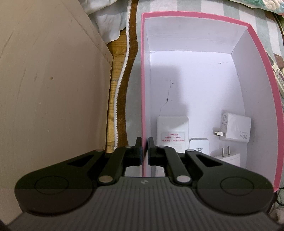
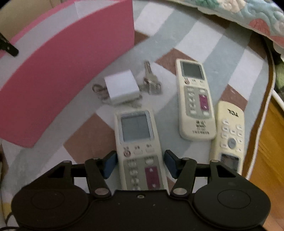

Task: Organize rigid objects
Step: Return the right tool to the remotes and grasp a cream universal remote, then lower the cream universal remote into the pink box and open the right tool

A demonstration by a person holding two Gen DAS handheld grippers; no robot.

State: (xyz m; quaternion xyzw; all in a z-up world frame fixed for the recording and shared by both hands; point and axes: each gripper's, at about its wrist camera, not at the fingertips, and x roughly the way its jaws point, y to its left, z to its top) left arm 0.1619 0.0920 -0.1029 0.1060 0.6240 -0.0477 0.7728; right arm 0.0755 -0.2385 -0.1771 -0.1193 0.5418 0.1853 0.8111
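Observation:
A pink box (image 1: 195, 15) with a white inside stands on a checked bed cover. My left gripper (image 1: 144, 147) is shut on its left wall, one finger inside and one outside. In the box lie a white remote (image 1: 170, 131) face down, a white 90W charger (image 1: 236, 128) and another white plug (image 1: 225, 156). My right gripper (image 2: 140, 165) is open and points down, its blue pads on either side of a cream remote (image 2: 137, 131). Beyond that remote lie a white charger cube (image 2: 122, 85) and keys (image 2: 150, 81). To the right are a second cream remote (image 2: 195, 99) and a TCL remote (image 2: 229, 135).
A beige wooden panel (image 1: 44, 88) rises left of the box. The box's pink outer wall (image 2: 62, 80) stands left of the loose items. A patterned quilt (image 2: 248, 14) lies at the back right, and the cover's piped edge (image 2: 266, 106) drops to a wooden surface on the right.

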